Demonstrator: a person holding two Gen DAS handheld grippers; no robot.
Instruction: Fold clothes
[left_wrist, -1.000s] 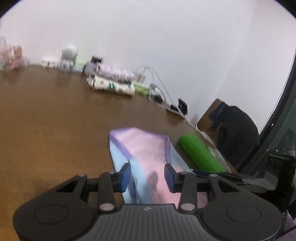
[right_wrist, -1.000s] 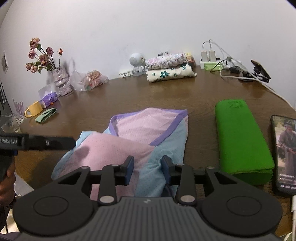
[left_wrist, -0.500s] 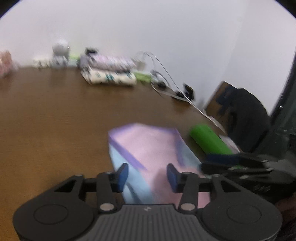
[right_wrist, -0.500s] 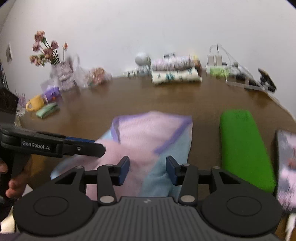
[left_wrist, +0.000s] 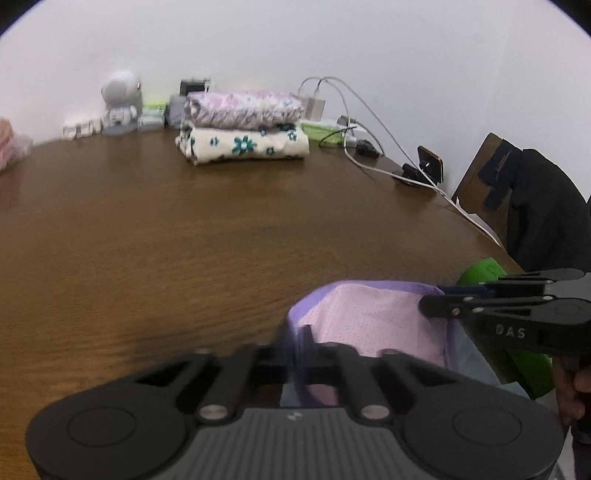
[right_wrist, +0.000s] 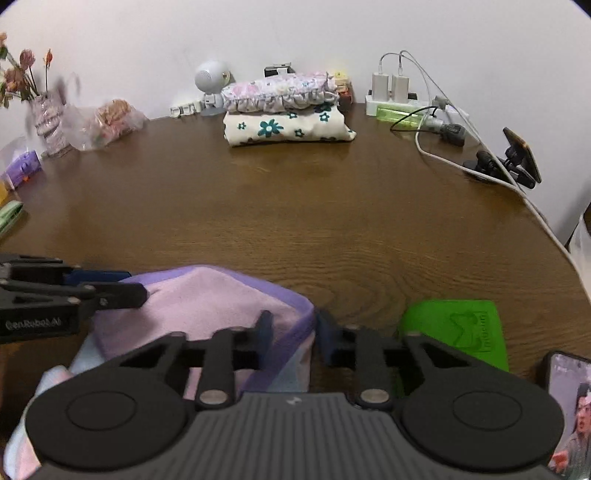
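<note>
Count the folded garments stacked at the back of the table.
2: a cream floral garment lying on the table near the wall, and a pink ruffled garment on top of it. Anything behind the stack is hidden.

Materials: cloth on wood.
Pink perforated mesh-cloth garment with purple trim (left_wrist: 373, 317) looked matt; brown wood-grain table (right_wrist: 295, 221) showed slight sheen; black plastic right gripper (right_wrist: 291, 332) had a ribbed matt body.

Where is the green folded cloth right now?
The green folded cloth lies near the table's front edge in the right wrist view, right of the pink and purple garment and left of the phone.
</note>
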